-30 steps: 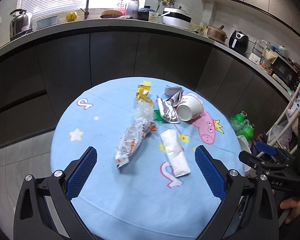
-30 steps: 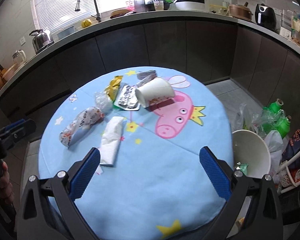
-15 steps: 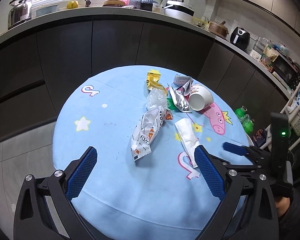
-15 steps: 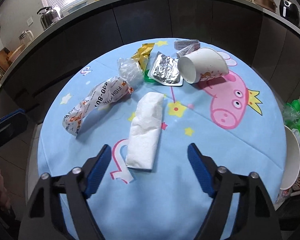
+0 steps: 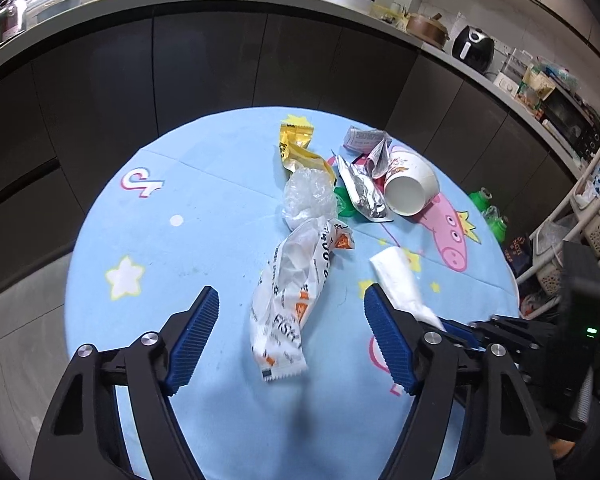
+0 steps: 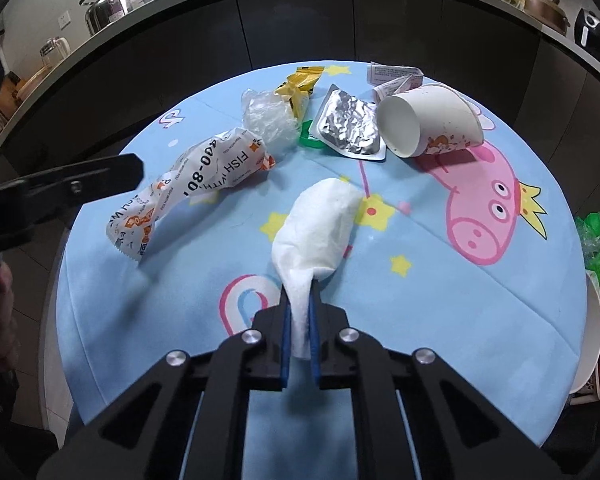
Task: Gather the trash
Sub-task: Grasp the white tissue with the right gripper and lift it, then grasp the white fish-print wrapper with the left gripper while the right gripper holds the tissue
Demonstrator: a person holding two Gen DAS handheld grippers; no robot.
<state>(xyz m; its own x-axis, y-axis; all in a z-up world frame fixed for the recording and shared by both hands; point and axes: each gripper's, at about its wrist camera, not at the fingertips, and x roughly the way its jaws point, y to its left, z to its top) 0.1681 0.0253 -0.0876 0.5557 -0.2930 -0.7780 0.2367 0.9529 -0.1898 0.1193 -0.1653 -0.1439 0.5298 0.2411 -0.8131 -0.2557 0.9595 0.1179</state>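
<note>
right gripper (image 6: 298, 320) clenched on white tissue (image 6: 316, 232), jaws just closing. left gripper (image 5: 290, 336) narrowing, not gripping, around fish wrapper (image 5: 296, 280) at 12 o'clock. risk: flimsy tissue tears or slips out.

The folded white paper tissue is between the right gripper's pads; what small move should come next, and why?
Probably lift it off the round blue table. The right gripper has just closed on the near end of the folded white paper tissue, whose far end lies on the cloth.
</note>
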